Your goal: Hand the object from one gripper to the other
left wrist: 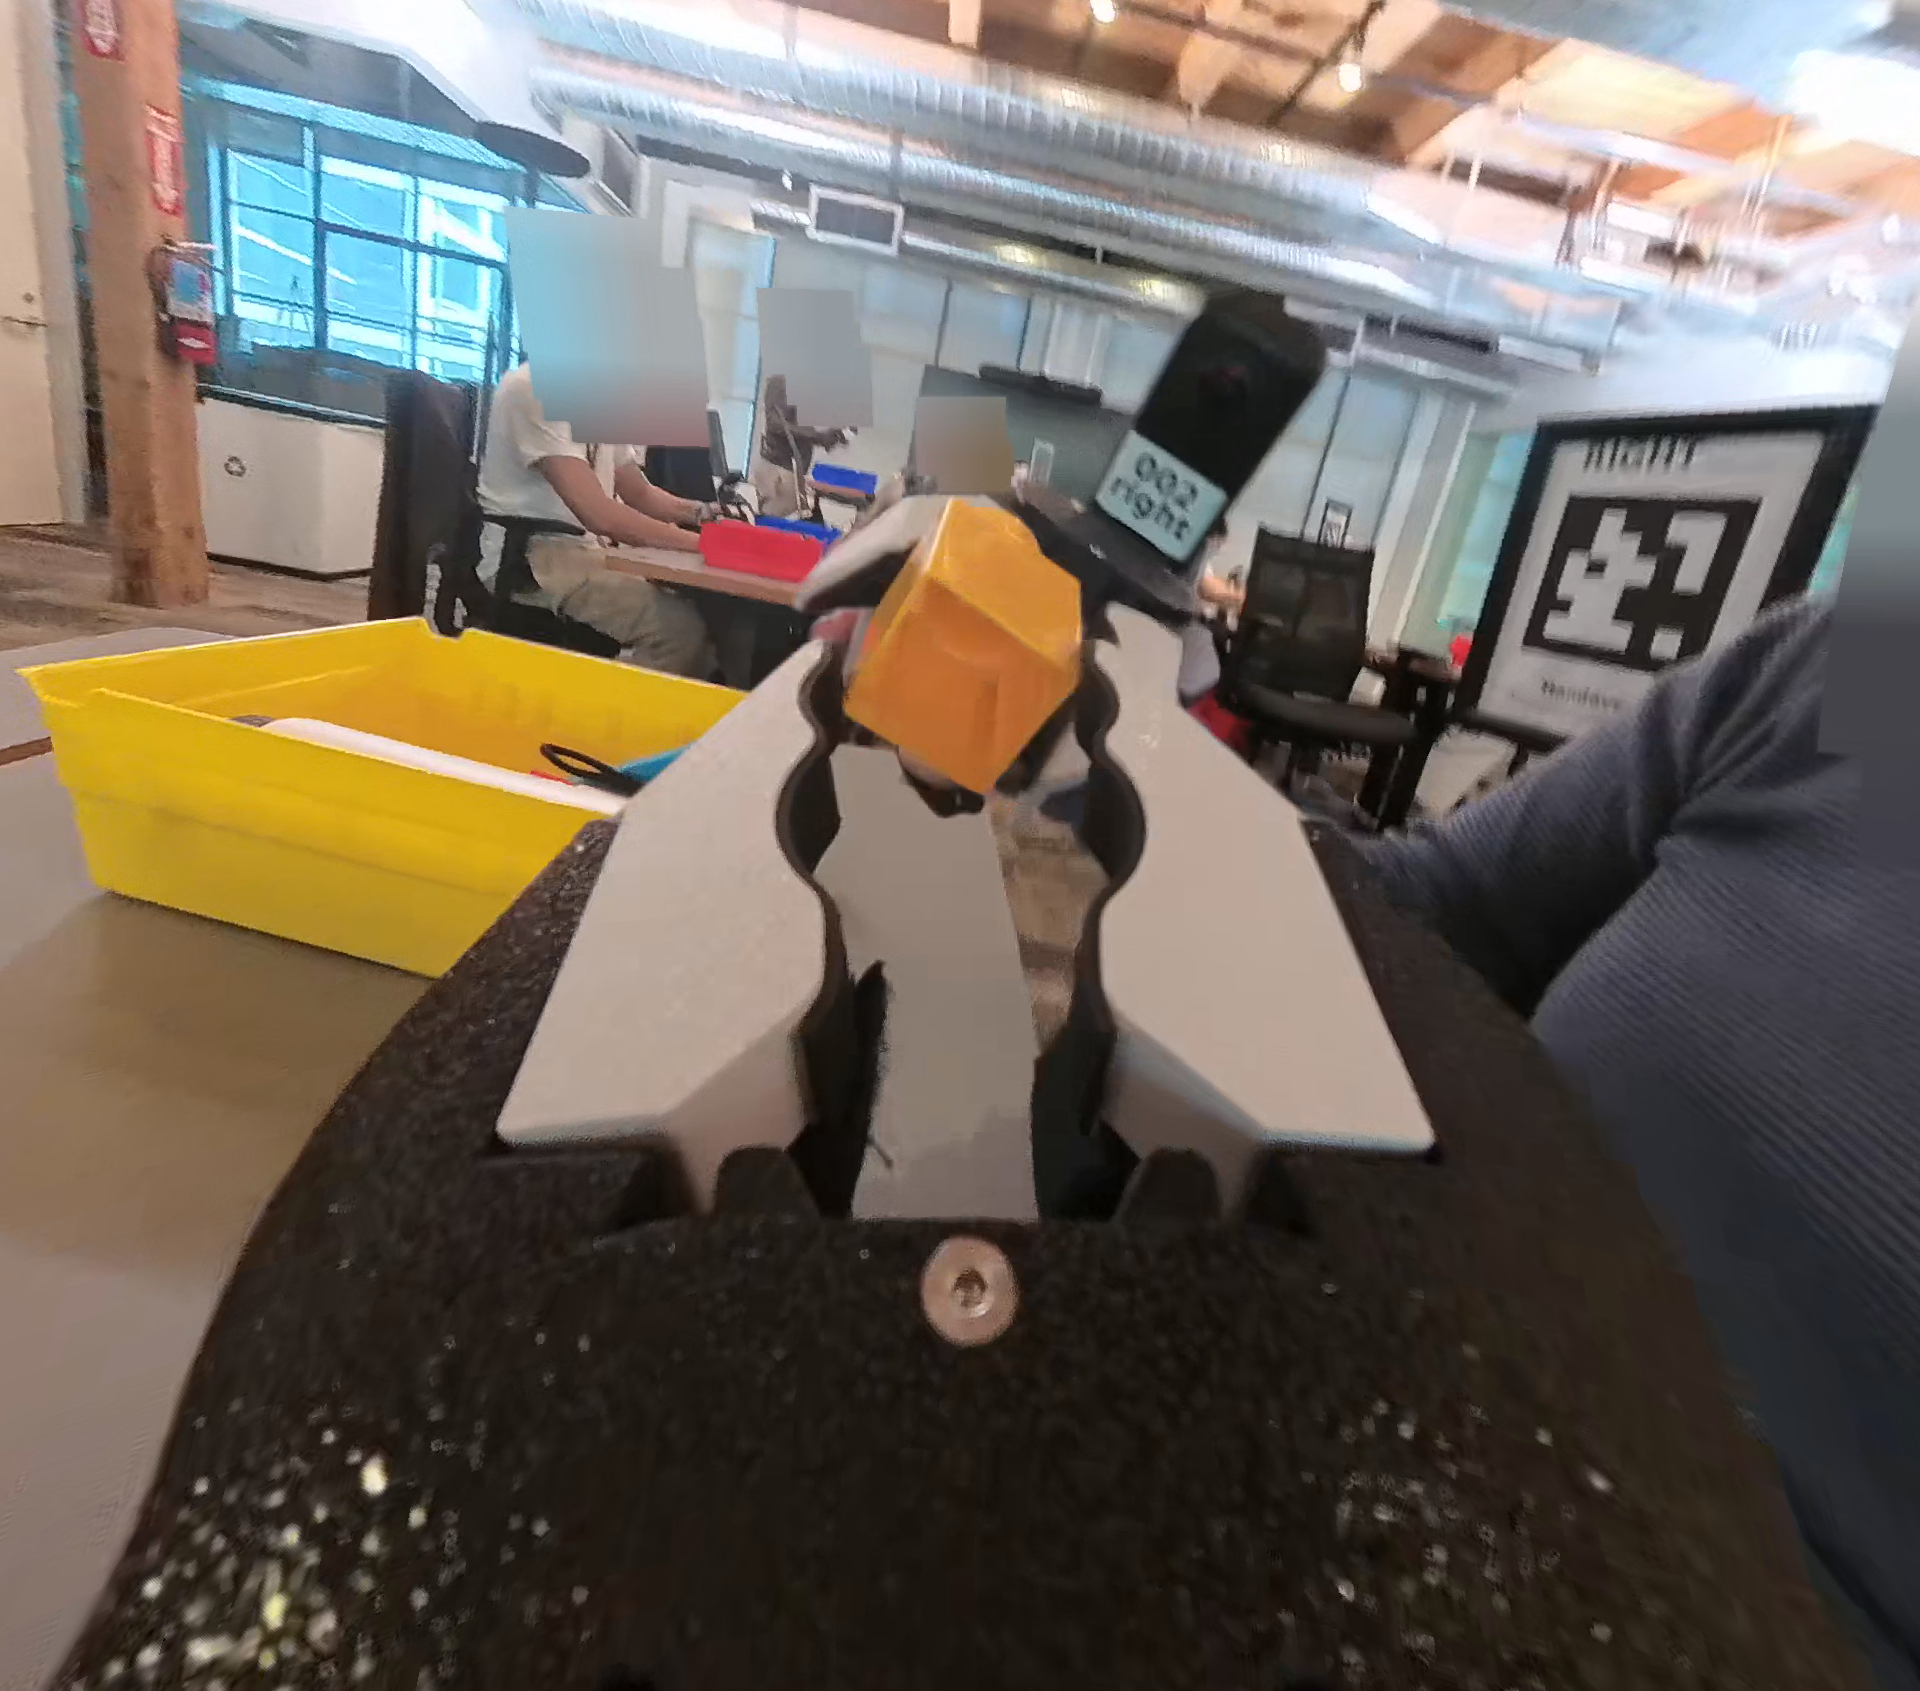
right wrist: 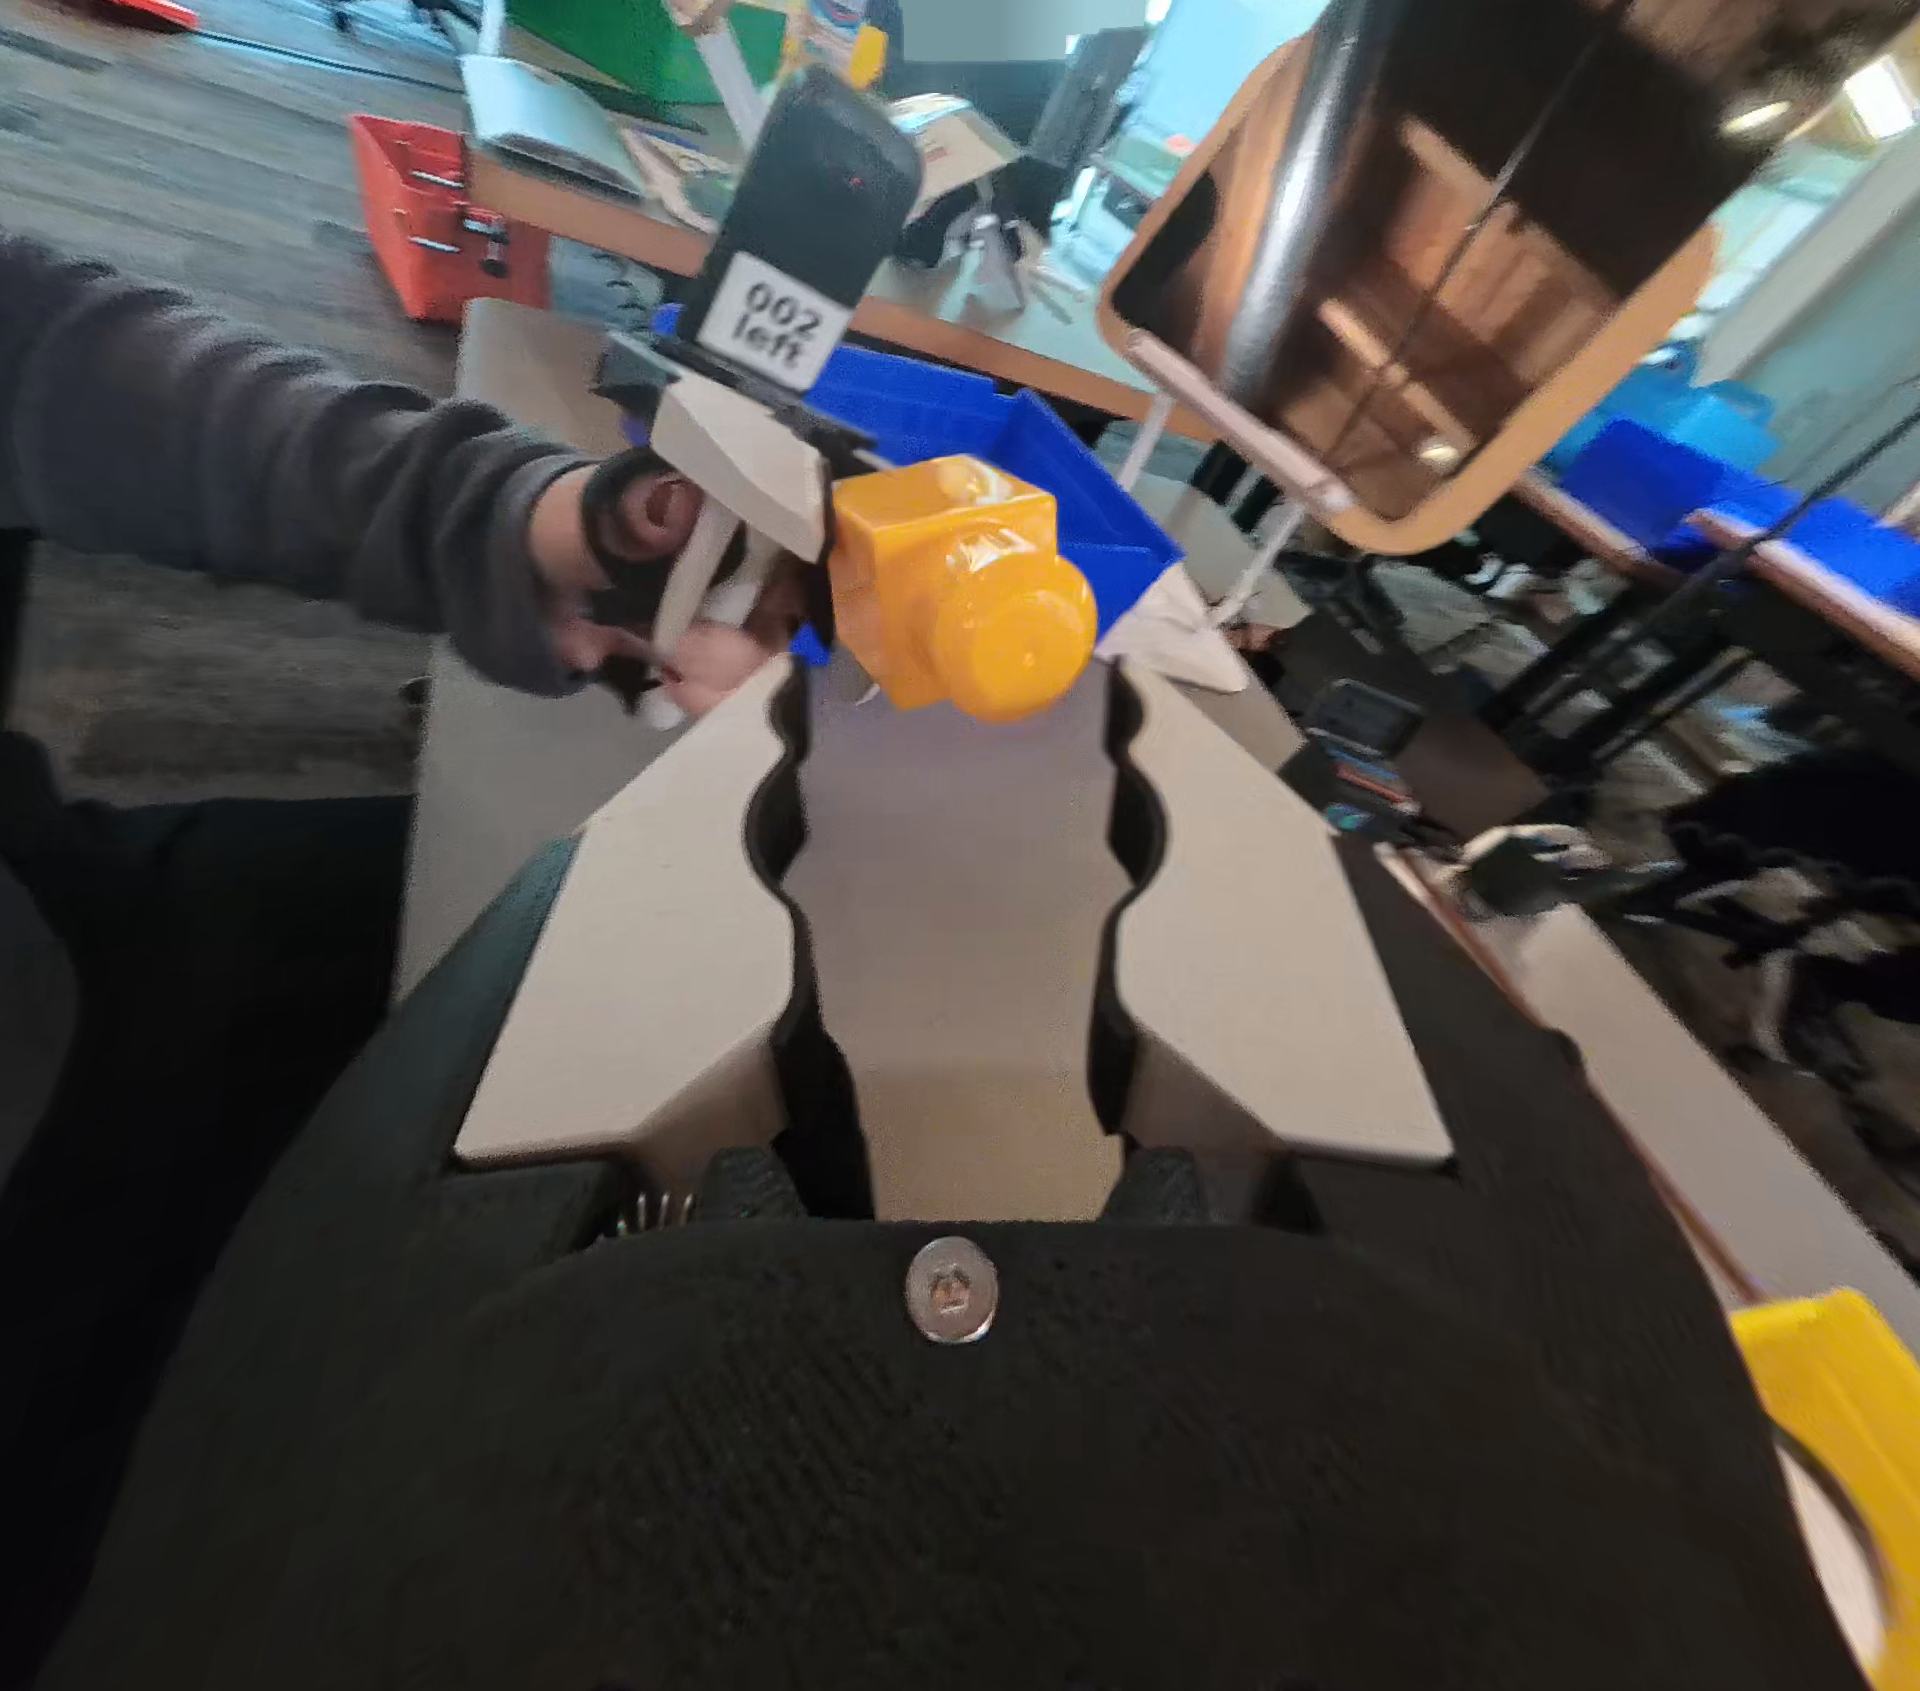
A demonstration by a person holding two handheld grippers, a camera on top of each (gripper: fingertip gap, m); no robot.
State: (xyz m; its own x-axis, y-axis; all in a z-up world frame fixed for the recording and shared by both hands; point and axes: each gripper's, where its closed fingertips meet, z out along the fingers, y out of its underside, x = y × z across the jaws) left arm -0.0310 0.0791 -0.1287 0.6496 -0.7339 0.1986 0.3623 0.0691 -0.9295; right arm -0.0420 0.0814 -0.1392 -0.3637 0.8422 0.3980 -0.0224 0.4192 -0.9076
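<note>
The orange object (left wrist: 961,654) is a blocky plastic piece with a round cap (right wrist: 1013,639). My left gripper (left wrist: 961,665) is shut on it, its two grey fingertips pressing the block's sides. In the right wrist view the left gripper's grey finger (right wrist: 743,472) sits against the block (right wrist: 935,545), with the cap pointing towards the camera. My right gripper (right wrist: 956,675) is open, its tips either side of the cap with small gaps showing. Its black body (left wrist: 1226,394) shows behind the object in the left wrist view.
A yellow bin (left wrist: 260,810) with small items stands on the grey table (left wrist: 156,1070) at left. A blue-sleeved arm (left wrist: 1714,914) is at right. In the right wrist view, a blue bin (right wrist: 935,415) lies behind the object, with a dark-sleeved arm (right wrist: 260,457) at left. People sit at desks beyond.
</note>
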